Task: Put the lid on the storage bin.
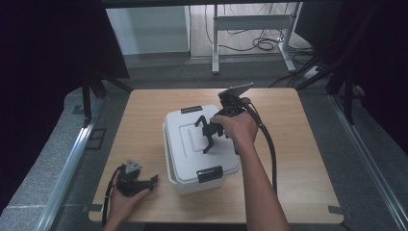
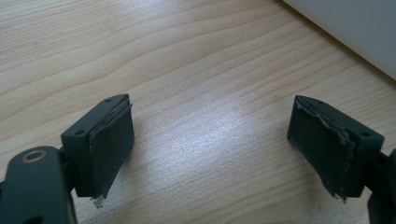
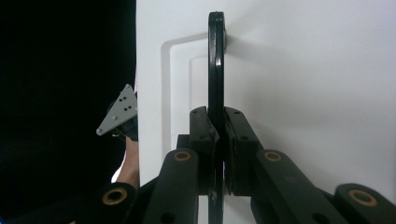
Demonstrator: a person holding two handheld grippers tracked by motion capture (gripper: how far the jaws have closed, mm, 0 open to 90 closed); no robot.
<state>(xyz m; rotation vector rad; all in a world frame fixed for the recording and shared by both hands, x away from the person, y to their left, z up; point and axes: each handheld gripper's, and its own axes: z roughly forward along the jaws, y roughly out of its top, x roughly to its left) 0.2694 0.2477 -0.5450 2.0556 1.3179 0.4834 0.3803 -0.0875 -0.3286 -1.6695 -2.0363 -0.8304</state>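
The surface (image 1: 144,125) is a light wood-grain board with rounded corners, and bits of dark tape sit at its near corners. Grey carpet (image 1: 57,159) lies around it, with metal rails (image 1: 67,173) running along both sides. Black curtains (image 1: 43,53) hang at the left and right. Beyond, a grey-legged desk frame (image 1: 250,29) stands on a paler floor, with black cables (image 1: 262,44) coiled beneath it. A white wall panel (image 1: 146,29) stands left of the frame.
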